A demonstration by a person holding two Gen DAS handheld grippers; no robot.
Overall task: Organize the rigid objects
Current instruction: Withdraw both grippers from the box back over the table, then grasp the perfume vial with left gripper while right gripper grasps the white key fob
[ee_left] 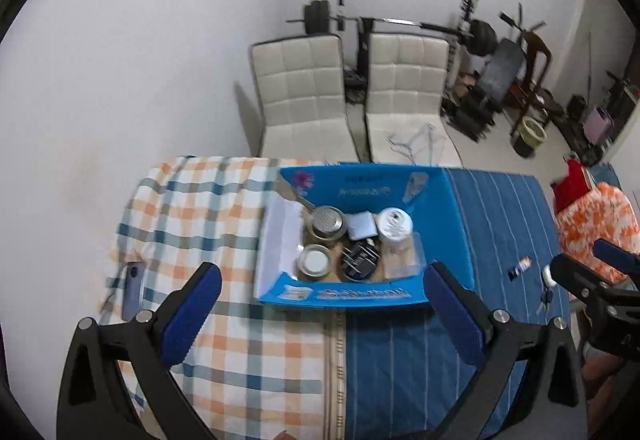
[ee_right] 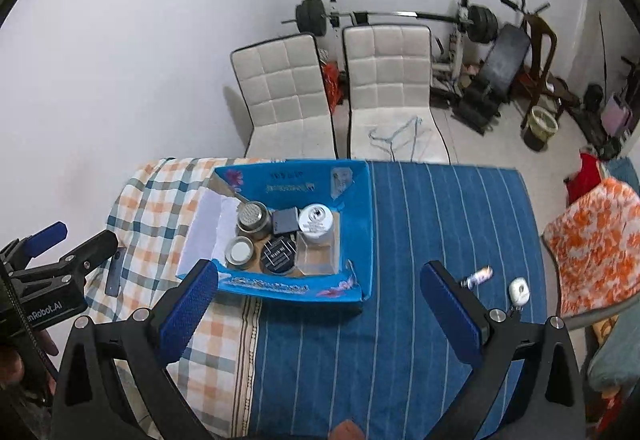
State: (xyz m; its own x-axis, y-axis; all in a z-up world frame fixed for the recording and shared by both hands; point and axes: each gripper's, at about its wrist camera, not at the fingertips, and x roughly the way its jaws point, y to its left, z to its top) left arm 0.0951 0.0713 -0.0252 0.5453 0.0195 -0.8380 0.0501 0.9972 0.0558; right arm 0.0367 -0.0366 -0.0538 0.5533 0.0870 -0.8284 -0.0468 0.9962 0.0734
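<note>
Blue box (ee_right: 360, 224) sits on the cloth-covered table (ee_right: 400, 340), filled with tins (ee_right: 240, 251), a white jar (ee_right: 316, 223) and a shaker (ee_right: 253, 220). Left gripper (ee_left: 320, 316) and right gripper (ee_right: 320, 316) hover above, jaws spread wide, empty.

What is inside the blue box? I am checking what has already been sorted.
The blue box holds a perforated metal cup, a white-topped tin, a black round tin, a dark square case, a white jar and a clear container. Anything beneath them is covered.
</note>
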